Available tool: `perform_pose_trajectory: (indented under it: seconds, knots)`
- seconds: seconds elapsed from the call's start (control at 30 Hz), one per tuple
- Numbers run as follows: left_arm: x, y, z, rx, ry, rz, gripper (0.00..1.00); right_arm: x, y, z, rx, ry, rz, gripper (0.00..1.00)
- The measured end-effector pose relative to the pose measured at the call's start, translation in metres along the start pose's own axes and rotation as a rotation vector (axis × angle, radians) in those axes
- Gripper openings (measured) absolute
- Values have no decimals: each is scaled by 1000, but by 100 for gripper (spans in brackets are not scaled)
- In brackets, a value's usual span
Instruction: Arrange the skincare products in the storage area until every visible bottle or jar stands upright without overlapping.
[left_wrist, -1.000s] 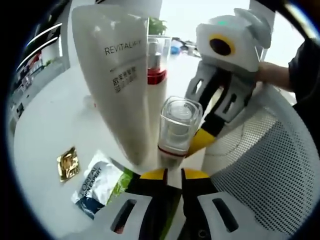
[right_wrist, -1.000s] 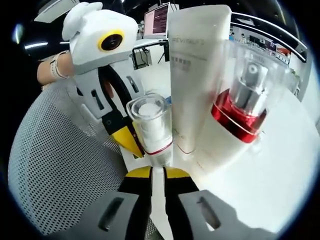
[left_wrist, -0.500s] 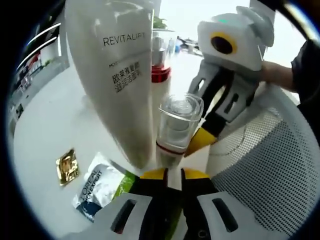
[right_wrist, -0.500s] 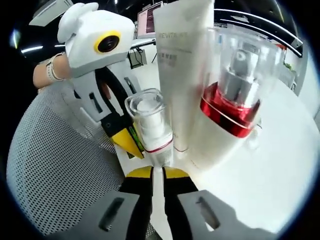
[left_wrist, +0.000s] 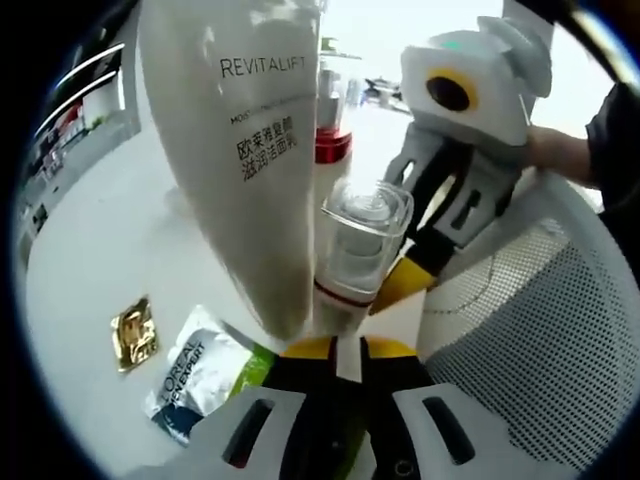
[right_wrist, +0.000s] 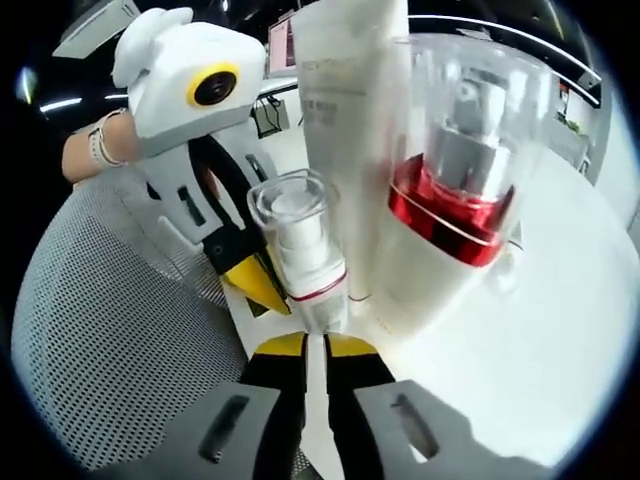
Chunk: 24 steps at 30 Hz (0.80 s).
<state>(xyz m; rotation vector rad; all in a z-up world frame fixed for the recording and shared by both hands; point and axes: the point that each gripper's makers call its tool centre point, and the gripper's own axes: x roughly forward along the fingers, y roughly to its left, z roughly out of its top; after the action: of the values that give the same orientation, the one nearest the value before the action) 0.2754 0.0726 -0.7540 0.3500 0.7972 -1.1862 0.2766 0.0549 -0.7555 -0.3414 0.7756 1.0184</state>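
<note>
I've got both grippers' jaws pinched narrow on the small pump bottle (left_wrist: 352, 262) at frame centre, upright beside the tube (left_wrist: 250, 150) and red pump bottle (right_wrist: 450, 190) on the tabletop (left_wrist: 100, 250); next, probably release without tipping it.

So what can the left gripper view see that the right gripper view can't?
Left gripper view: a small gold foil packet and a white-and-green sachet lying flat on the white table.

Right gripper view: a person's wrist with a pale band behind the other hand-held gripper.

Both: the tall white Revitalift tube, the small clear-capped pump bottle, the red-collared pump bottle and the white mesh basket.
</note>
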Motion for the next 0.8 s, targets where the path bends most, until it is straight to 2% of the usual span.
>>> perform_pose_trajectory:
  seconds: [0.8]
  knots:
    - [1,2,1,3,-4,11,5,-1,-3,-1,12,-1,-12,6]
